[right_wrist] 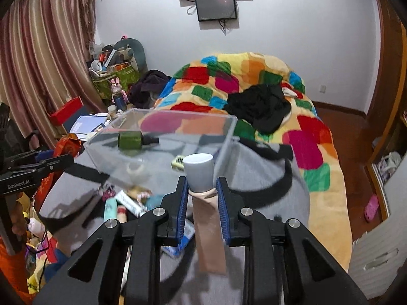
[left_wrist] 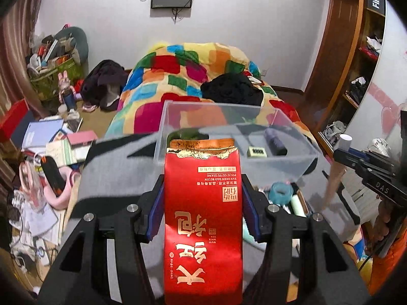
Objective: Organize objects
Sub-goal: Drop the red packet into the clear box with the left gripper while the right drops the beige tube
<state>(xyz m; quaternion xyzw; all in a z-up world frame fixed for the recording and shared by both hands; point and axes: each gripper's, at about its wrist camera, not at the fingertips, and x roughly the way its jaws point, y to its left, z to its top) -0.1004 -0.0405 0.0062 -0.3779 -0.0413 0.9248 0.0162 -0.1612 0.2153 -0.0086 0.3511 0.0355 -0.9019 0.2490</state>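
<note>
My left gripper (left_wrist: 202, 181) is shut on a red tea packet (left_wrist: 202, 216) with gold lettering, held upright above the grey blanket (left_wrist: 114, 167). Just beyond it stands a clear plastic box (left_wrist: 162, 127) holding a green bottle (right_wrist: 129, 139), a dark purple bottle (left_wrist: 276, 142) and a small pale block (left_wrist: 257, 151). My right gripper (right_wrist: 202, 181) is shut on a beige tube (right_wrist: 209, 233) with a grey-white cap (right_wrist: 198, 171), right in front of the box's near wall (right_wrist: 223, 137). Each gripper shows at the edge of the other's view, the right gripper (left_wrist: 356, 160) and the left gripper (right_wrist: 51, 164).
Loose small items (right_wrist: 127, 203) lie on the blanket below the box, among them a teal ring (left_wrist: 281, 193). Behind is a bright patchwork quilt (left_wrist: 178, 76) with black clothing (left_wrist: 231, 89) on it. Cluttered floor (left_wrist: 51, 147) lies to the left, and wooden shelves (left_wrist: 356, 89) stand to the right.
</note>
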